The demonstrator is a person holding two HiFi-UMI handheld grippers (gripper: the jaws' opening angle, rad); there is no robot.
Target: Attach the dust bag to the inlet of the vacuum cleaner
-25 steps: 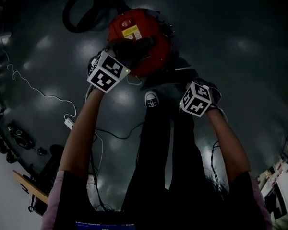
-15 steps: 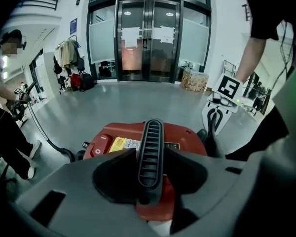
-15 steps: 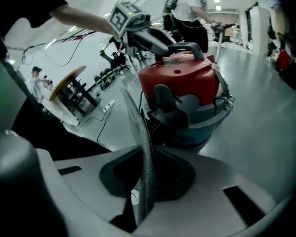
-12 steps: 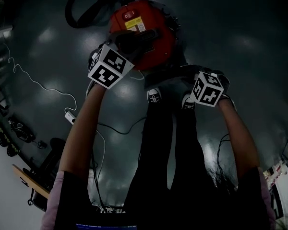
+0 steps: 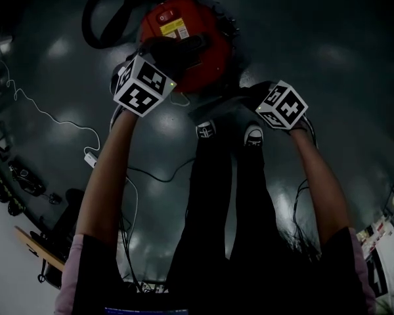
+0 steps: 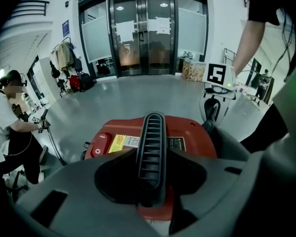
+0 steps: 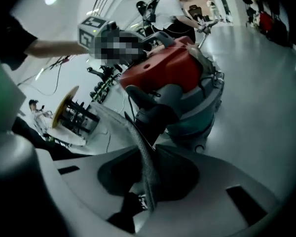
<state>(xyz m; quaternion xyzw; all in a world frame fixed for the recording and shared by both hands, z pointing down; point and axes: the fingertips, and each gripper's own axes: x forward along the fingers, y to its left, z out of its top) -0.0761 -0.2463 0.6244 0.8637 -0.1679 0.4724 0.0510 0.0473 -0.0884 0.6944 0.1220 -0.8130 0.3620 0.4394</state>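
1. Head view: a person stands over a red-topped vacuum cleaner (image 5: 213,64), left gripper (image 5: 180,48) on its top, right gripper (image 5: 253,97) just beside it.
2. Left gripper view: jaws closing on the cleaner's black ribbed handle (image 6: 152,152).
3. Right gripper view: jaws opening, the grey dust bag (image 7: 138,142) edge standing between them, near the cleaner's drum.

The head view looks from up high, steeply down, at the red vacuum cleaner (image 5: 213,64) on the dark floor (image 5: 328,64) far below. The left gripper view sits right over the vacuum, very close to its black handle (image 6: 152,152), and faces glass doors (image 6: 143,28) across the hall. The right gripper view looks at the vacuum's side from low and close. All three share the vacuum. Both gripper views share a person in a white shirt (image 6: 2,117).
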